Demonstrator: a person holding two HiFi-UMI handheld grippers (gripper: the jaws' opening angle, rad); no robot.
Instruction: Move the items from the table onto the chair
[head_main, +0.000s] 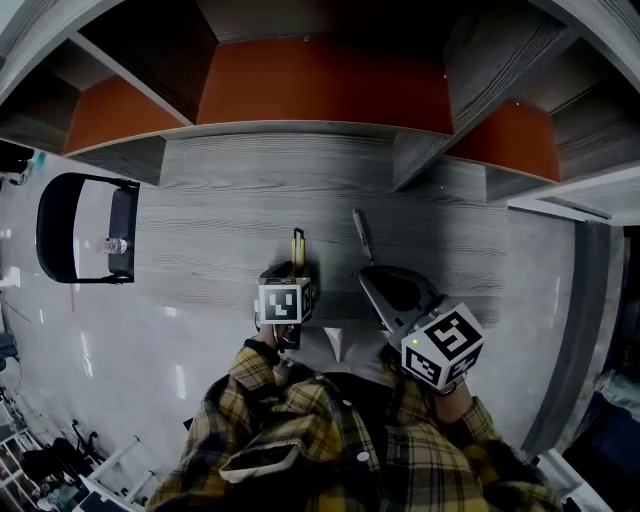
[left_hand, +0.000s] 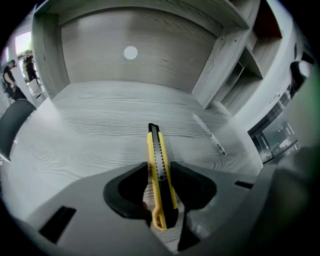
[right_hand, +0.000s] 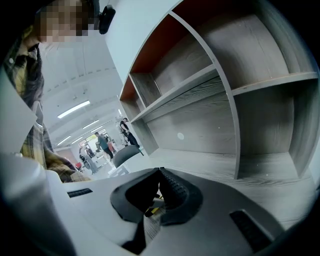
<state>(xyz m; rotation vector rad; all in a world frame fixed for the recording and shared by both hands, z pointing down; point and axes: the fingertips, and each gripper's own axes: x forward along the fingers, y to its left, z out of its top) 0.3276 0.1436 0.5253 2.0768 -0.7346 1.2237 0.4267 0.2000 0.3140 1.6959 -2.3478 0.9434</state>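
Left tongs (left_hand: 159, 169) clamp the yellow utility knife (left_hand: 155, 142); right tongs (right_hand: 160, 172) sit closed, empty.

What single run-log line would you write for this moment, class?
left gripper: shut on knife | right gripper: shut, empty | pen: lying on table

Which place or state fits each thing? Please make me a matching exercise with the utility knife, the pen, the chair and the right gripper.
1 utility knife
2 pen
3 chair
4 right gripper

A jaws together, nothing held
B beside the table's left end
C lying free on the table
D between the left gripper's jaws

Pairs: 1-D, 2-C, 3-B, 4-A
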